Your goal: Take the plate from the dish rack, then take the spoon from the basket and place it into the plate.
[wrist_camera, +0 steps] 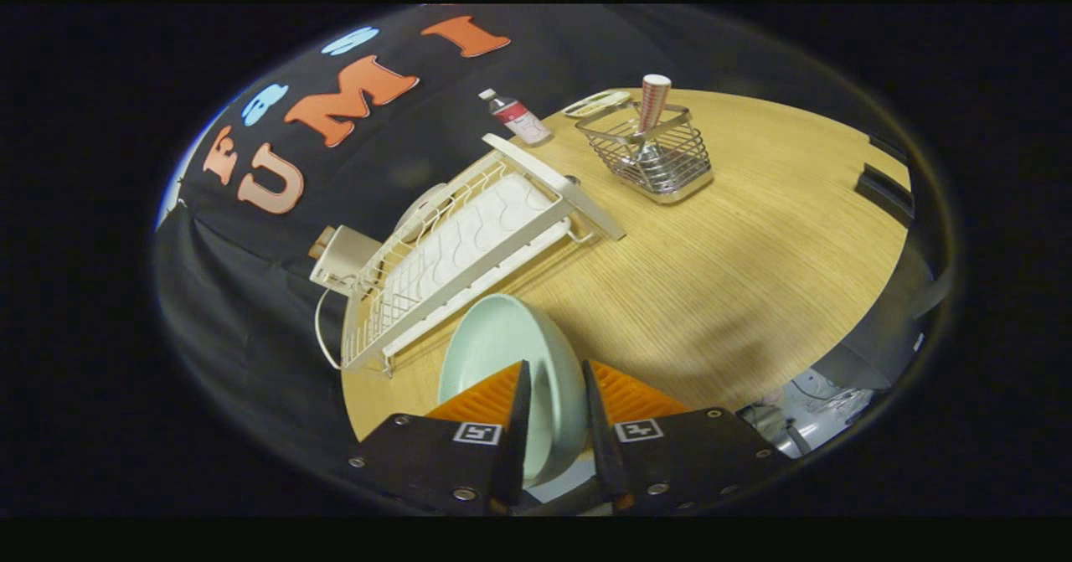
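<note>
A pale green plate [502,353] stands on edge between my fingers, held above the wooden table [754,277]. My gripper [555,378] is shut on the plate's rim, one finger on each face. The white wire dish rack [465,248] lies just beyond the plate, with no dishes in it. Farther off stands a metal wire basket [657,156] with the spoon [654,103] upright in it, its patterned handle sticking out above the rim.
A small bottle [517,117] stands behind the rack beside a flat white object [596,103]. A white box [342,259] with a cable sits at the rack's far end. The table's edge runs along the right, with dark equipment [883,189] past it.
</note>
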Available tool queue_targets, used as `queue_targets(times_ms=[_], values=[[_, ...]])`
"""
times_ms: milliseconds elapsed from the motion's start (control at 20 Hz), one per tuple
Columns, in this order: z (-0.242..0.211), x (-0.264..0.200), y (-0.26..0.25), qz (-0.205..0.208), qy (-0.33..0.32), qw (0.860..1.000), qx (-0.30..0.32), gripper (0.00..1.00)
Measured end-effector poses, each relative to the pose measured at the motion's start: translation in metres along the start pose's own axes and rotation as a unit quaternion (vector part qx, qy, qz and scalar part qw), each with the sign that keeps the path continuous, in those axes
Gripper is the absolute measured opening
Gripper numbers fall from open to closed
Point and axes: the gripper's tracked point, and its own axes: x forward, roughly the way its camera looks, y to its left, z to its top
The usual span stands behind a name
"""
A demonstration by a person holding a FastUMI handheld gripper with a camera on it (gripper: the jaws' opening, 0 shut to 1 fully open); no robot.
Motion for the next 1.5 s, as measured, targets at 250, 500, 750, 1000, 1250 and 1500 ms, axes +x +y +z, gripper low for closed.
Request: queue_targets(times_ms=[250, 500, 750, 1000, 1250, 1500], values=[[0.012, -0.008, -0.01, -0.019, -0.016, 0.999, -0.03, 0.84], [0.041, -0.022, -0.033, -0.066, -0.056, 0.992, -0.092, 0.99], [0.084, -0.042, -0.059, -0.118, -0.109, 0.977, -0.142, 0.99], [0.134, -0.057, -0.075, -0.142, -0.163, 0.965, -0.15, 0.99], [0.176, -0.064, -0.07, -0.133, -0.212, 0.953, -0.171, 0.91], [0.199, -0.045, -0.059, -0.102, -0.218, 0.948, -0.206, 0.76]])
